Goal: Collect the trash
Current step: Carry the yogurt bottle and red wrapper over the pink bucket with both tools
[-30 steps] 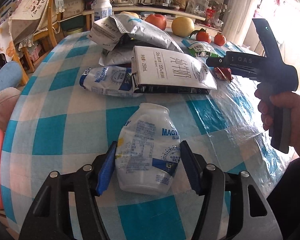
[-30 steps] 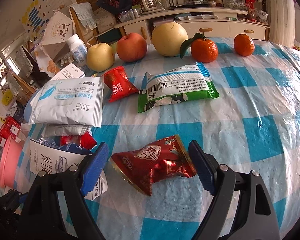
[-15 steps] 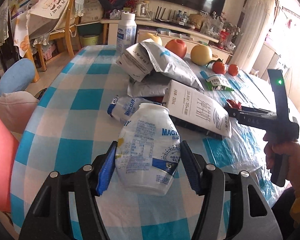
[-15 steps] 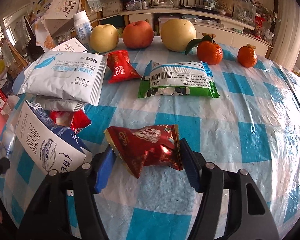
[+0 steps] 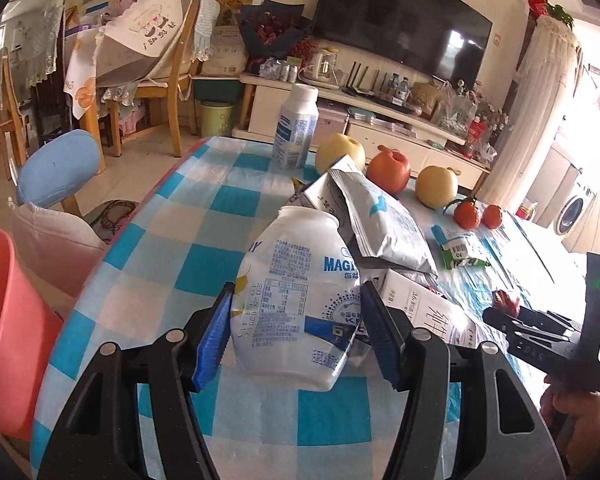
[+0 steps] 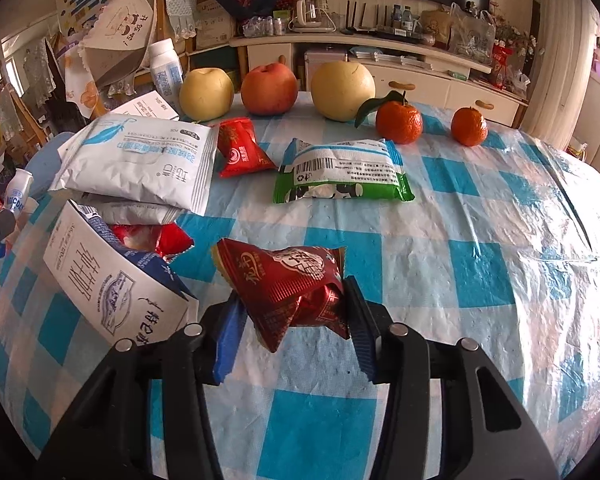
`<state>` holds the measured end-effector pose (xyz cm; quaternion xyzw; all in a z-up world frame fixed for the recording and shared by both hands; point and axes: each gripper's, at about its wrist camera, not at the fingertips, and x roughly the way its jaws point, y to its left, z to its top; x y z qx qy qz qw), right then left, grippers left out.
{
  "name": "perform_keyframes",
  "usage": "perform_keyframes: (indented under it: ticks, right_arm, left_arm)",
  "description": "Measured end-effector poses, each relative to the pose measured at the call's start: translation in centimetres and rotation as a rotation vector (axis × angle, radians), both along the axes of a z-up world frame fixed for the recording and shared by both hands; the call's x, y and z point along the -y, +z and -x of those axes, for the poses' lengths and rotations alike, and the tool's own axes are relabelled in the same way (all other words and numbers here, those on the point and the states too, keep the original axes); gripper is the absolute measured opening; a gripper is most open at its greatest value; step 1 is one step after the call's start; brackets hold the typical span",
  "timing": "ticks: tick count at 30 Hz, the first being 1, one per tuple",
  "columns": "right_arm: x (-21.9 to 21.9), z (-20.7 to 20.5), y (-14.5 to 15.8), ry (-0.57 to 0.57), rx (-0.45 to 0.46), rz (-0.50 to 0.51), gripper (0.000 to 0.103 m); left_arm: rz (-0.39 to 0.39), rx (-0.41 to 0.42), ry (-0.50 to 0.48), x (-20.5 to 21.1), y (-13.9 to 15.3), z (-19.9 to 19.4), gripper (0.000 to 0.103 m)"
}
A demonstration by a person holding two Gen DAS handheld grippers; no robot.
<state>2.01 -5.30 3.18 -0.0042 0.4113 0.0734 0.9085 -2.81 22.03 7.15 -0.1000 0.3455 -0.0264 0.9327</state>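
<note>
Both grippers have lifted since a second ago — the left gripper (image 5: 296,332) is clamped on the squashed white bottle (image 5: 296,300), now raised clear of the checked tablecloth (image 5: 172,240), and the right gripper (image 6: 294,320) is pinching the red snack wrapper (image 6: 288,280) just above the same cloth. Left of that wrapper lies the milk carton (image 6: 108,280); behind it the green packet (image 6: 342,172), further back the red apple (image 6: 269,89). The pink bin (image 5: 4,320) sits off the cloth's left edge.

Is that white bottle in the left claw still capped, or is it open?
Open. The white bottle, gripped in the left claw, shows a bare round mouth at its top with no cap. Whether anything is left inside cannot be told.
</note>
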Motion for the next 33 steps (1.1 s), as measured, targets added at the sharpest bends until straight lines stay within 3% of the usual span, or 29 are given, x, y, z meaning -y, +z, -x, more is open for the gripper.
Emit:
perform_keyframes:
  ticks: [8,16,22,27,33]
  right_arm:
    - [-5.1,3.3,6.4,0.092,0.122,-0.057,0.049]
    - [-20.2,5.5,10.4,0.433,0.132,-0.120,0.049]
    - [-32.0,6.4,11.7,0.674,0.102,-0.156,0.049]
    - [-39.1,6.1,11.1,0.774,0.083,-0.165,0.049]
    - [-43.9,5.2,9.2,0.803,0.025,-0.201,0.049]
  left_arm:
    - [0.015,0.061,0.202,-5.8,2.3,1.2,0.063]
    - [0.035,0.061,0.501,-15.8,3.5,3.4,0.063]
    - [0.026,0.018,0.739,-23.5,3.2,5.7,0.063]
    - [0.147,-0.022,0.869,-29.3,1.6,8.0,0.063]
    - [0.247,-0.047,0.934,-32.6,0.0,10.0,0.063]
